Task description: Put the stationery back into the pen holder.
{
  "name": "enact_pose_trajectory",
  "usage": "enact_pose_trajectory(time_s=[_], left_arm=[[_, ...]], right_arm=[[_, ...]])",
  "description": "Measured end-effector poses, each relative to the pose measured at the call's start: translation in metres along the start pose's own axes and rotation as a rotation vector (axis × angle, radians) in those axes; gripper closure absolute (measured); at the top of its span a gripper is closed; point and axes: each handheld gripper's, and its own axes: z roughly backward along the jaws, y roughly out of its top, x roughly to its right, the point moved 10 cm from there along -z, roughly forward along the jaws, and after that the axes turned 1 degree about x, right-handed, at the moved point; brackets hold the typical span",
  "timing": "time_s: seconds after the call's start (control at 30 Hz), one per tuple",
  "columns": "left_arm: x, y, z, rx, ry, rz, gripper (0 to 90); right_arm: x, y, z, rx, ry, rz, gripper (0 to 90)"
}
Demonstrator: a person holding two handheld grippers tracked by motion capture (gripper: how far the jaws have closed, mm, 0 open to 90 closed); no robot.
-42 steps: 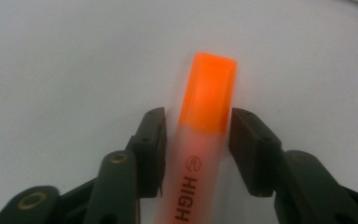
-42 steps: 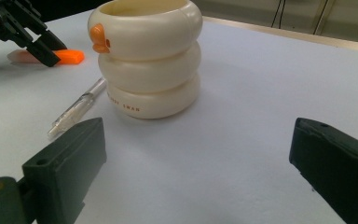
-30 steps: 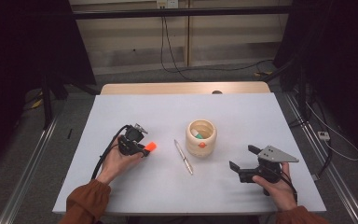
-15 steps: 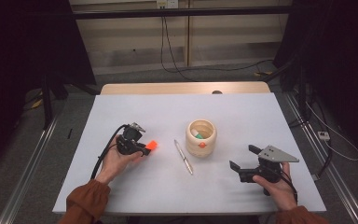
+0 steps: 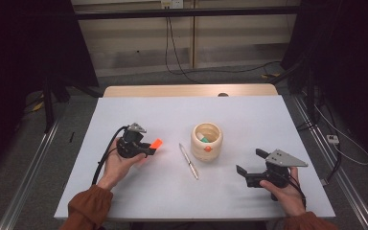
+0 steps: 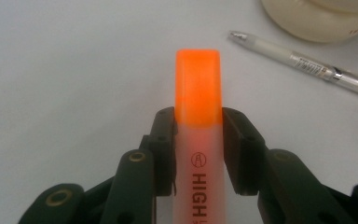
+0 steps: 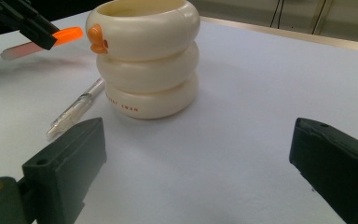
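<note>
Left of the tabletop's middle: highlighter gripped for carrying to the holder

Toward the tabletop's left edge, the left gripper [image 5: 146,148] pinches a highlighter [image 6: 198,135] across its frosted, flat-sided plastic barrel, glossy orange cap leading toward the holder, likely for dropping in. At the middle stands the cream holder [image 5: 206,141], three smooth stacked rings, open-topped. Beside it lies a slim clear pen [image 5: 189,161]. Near the right front corner, the right gripper [image 5: 252,166] waits, jaws spread, empty.

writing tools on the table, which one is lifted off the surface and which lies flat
The orange-capped highlighter is lifted, clamped in the left tool. The clear plastic pen lies flat on the white table beside the cream ringed holder.
</note>
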Motion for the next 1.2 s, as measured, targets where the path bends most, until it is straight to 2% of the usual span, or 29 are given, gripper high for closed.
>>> enact_pose_trajectory(time_s=[0.1,0.13,0.33,0.43,0.5,0.7,0.77,0.97,1.2], left_arm=[[0.0,0.004,0.005,0.046,0.004,-0.004,67.2],[0.001,0.006,0.006,0.064,0.0,0.007,67.1],[0.0,0.015,0.015,0.147,0.023,0.007,67.2],[0.002,0.018,0.018,0.185,0.012,0.015,67.1],[0.003,0.02,0.019,0.196,0.02,-0.005,67.1],[0.008,0.026,0.024,0.249,0.019,-0.016,67.1],[0.008,0.029,0.026,0.275,0.029,-0.019,67.2],[0.014,0.038,0.031,0.36,0.021,-0.017,67.1],[0.024,0.05,0.04,0.467,0.014,-0.044,67.2]], right_arm=[[0.0,0.0,0.0,0.002,0.0,-0.001,3.5],[0.0,0.0,0.0,0.002,0.001,-0.001,3.5],[0.0,0.0,0.001,0.003,0.0,0.0,3.5],[0.0,0.001,0.001,0.003,-0.001,0.0,3.5],[0.0,0.001,0.001,0.003,-0.001,-0.001,3.5],[0.0,0.001,0.001,0.004,-0.001,-0.001,3.5],[0.0,0.001,0.001,0.005,-0.002,-0.001,3.5],[0.0,0.001,0.001,0.006,-0.002,-0.002,3.5],[0.0,0.001,0.001,0.007,-0.002,-0.002,3.5]])
